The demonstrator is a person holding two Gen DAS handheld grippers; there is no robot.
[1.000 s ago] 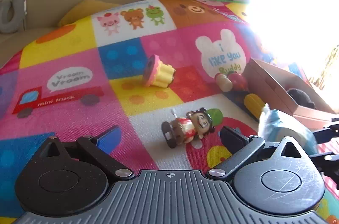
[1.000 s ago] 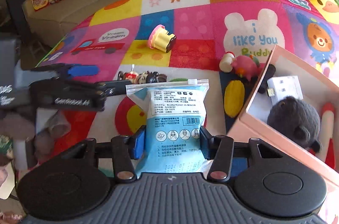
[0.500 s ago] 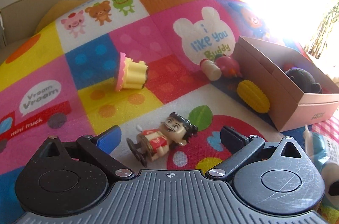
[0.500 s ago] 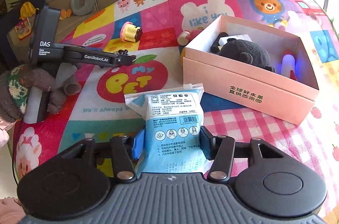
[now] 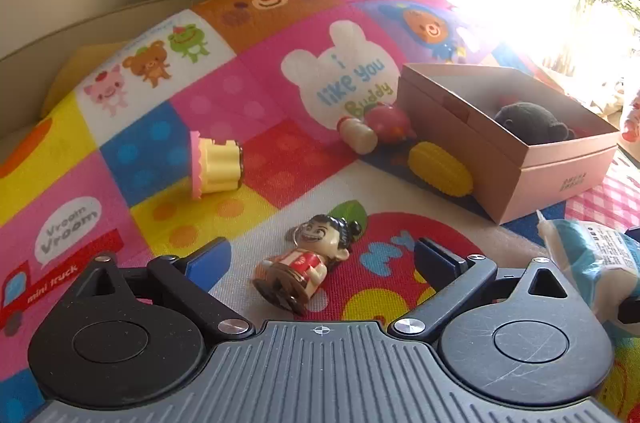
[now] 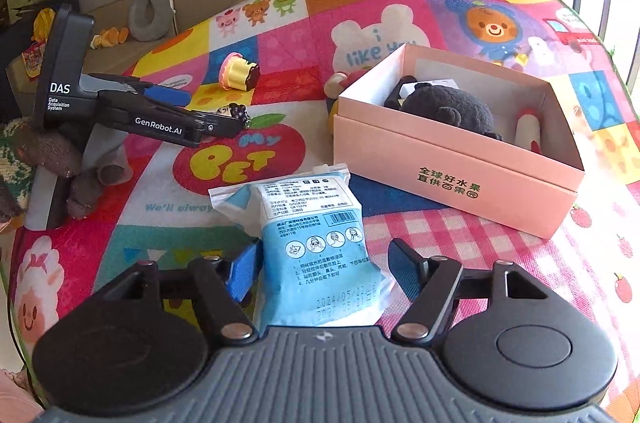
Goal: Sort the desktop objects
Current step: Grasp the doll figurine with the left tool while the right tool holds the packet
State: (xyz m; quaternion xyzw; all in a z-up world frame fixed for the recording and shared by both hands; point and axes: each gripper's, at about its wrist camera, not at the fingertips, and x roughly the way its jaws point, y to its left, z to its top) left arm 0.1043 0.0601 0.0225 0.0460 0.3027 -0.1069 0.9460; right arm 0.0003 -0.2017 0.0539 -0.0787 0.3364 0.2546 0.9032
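Between the right gripper's [image 6: 322,265] blue-padded fingers lies a soft, crinkly blue-and-white packet [image 6: 316,243], flat on the glossy cartoon-print mat [image 6: 460,235]; the jaws have just been opening and now stand clear of it, whereas half a second ago they pinched its sides. Right of it, farther off, sits a pink cardboard box [image 6: 452,167] holding a fuzzy dark plush [image 6: 444,109]. The left gripper [image 5: 322,257] has its fingers wide apart around a glossy plastic doll figure [image 5: 310,263], not touching it. Only the left view shows the ridged yellow corn toy [image 5: 440,169] against the box; only the right view shows a gloved hand [image 6: 48,159] on the handle.
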